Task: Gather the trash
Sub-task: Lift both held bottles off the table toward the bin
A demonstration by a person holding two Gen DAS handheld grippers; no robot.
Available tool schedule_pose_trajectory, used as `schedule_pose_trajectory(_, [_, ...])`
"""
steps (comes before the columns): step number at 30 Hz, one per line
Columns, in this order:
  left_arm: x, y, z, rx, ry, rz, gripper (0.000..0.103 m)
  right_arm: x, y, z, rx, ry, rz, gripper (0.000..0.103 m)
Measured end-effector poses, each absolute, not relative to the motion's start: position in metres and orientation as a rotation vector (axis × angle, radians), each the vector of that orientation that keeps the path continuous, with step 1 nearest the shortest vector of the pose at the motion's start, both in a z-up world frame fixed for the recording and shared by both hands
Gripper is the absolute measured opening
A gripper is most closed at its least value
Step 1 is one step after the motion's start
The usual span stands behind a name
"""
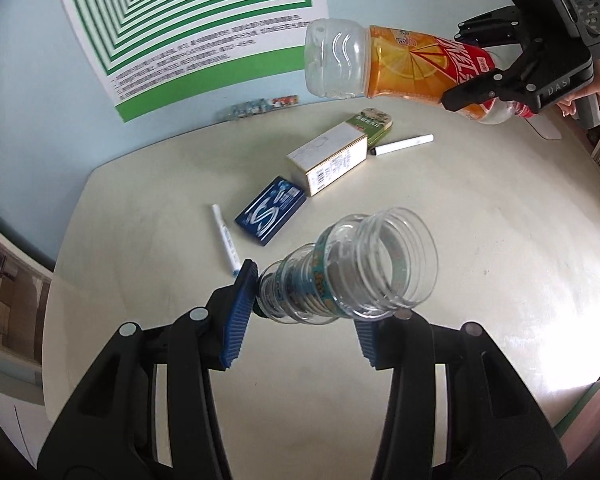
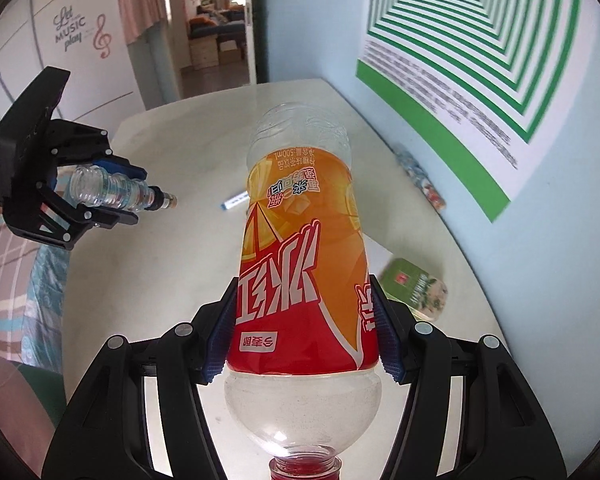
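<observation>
My left gripper [image 1: 304,316] is shut on a small clear ribbed bottle [image 1: 352,268] and holds it above the round white table [image 1: 460,240], base pointing forward. It also shows in the right wrist view [image 2: 112,192]. My right gripper [image 2: 304,344] is shut on a large empty bottle with an orange and red label [image 2: 304,264], cap toward the camera, lifted over the table. That bottle shows at the upper right of the left wrist view [image 1: 396,68], held by the right gripper [image 1: 480,80].
On the table lie a blue packet [image 1: 270,210], a white and gold box [image 1: 328,158], a green tin [image 1: 372,122] [image 2: 416,288], two white pens [image 1: 402,145] [image 1: 226,238], and a small wrapper [image 1: 260,106] by the wall. A green-striped poster [image 1: 188,20] hangs behind.
</observation>
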State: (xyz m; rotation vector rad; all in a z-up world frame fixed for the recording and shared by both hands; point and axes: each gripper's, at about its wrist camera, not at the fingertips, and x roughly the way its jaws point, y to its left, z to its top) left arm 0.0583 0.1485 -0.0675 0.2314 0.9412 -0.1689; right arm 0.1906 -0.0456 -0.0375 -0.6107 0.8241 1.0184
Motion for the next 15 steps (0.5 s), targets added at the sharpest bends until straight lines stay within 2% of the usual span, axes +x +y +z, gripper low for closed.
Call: schedule_pose_trajectory(15, [-0.125,0.293,-0.059,0.069,0.974,0.190,0.043,0.046,0.161,-0.046,-0.768,0.763,1.411,0.061])
